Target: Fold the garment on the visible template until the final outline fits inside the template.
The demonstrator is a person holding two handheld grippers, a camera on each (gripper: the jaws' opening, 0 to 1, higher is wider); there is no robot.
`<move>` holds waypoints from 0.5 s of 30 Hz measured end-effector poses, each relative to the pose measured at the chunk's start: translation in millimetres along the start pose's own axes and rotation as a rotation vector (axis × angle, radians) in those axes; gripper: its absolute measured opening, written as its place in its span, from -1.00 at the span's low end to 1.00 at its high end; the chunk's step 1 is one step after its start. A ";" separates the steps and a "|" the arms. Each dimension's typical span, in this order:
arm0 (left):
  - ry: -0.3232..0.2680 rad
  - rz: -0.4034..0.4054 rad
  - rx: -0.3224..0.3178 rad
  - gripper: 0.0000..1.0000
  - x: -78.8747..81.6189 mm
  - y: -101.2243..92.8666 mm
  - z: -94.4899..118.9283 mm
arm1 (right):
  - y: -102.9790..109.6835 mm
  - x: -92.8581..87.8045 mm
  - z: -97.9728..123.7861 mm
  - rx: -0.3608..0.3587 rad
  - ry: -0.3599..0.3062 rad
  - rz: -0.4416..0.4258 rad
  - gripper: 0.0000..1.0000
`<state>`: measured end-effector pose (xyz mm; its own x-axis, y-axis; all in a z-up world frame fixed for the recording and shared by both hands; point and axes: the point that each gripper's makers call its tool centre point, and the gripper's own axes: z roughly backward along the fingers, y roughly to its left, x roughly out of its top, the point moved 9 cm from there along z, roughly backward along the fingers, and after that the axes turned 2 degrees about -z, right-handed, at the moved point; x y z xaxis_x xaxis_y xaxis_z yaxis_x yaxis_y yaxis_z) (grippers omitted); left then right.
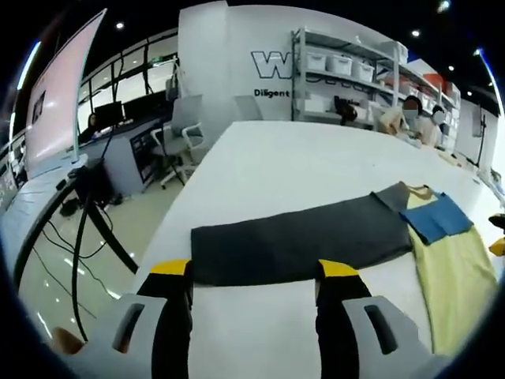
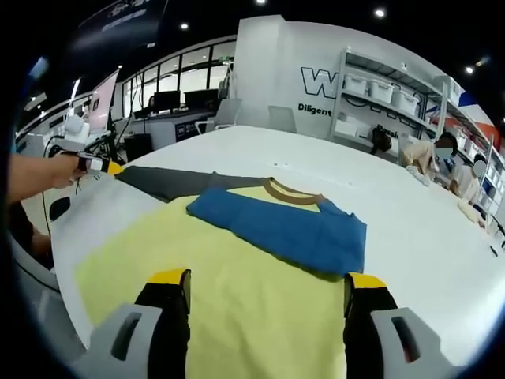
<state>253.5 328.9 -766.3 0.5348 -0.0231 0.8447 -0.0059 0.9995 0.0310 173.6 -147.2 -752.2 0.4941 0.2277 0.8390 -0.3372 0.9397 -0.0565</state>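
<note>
The shirt (image 2: 237,276) is soft matt cloth: pale yellow body, blue sleeve (image 2: 284,225) folded across it, dark grey sleeve (image 1: 300,241) and a ribbed brown collar (image 2: 292,192). The desk (image 1: 300,170) looks smooth, white and matt. Both tongs, left (image 1: 256,272) and right (image 2: 268,284), have matt black jaws with yellow tips on smooth grey plastic bodies. The floor (image 1: 142,213) is glossy.

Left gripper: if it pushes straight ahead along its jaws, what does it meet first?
Probably the near edge of the dark grey sleeve, spread flat on the white table just beyond the open left gripper. Only bare tabletop lies between. Depth is uncertain; held high, it could pass over the fabric.
</note>
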 end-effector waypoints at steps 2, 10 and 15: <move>0.004 -0.001 0.007 0.05 -0.7 1.6 -1.1 | 0.3 -0.1 0.0 0.000 0.001 0.000 0.58; 0.015 -0.006 0.027 -0.21 -4.7 6.4 -3.3 | 0.3 -1.3 -0.8 -0.002 0.007 0.010 0.56; 0.012 -0.005 0.045 -0.28 -6.3 11.1 -6.2 | 0.9 -1.6 -1.2 -0.002 0.011 0.016 0.54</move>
<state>255.3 340.3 -774.6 0.5449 -0.0274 0.8381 -0.0410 0.9974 0.0592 173.5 -146.4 -754.3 0.4972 0.2457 0.8321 -0.3441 0.9363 -0.0709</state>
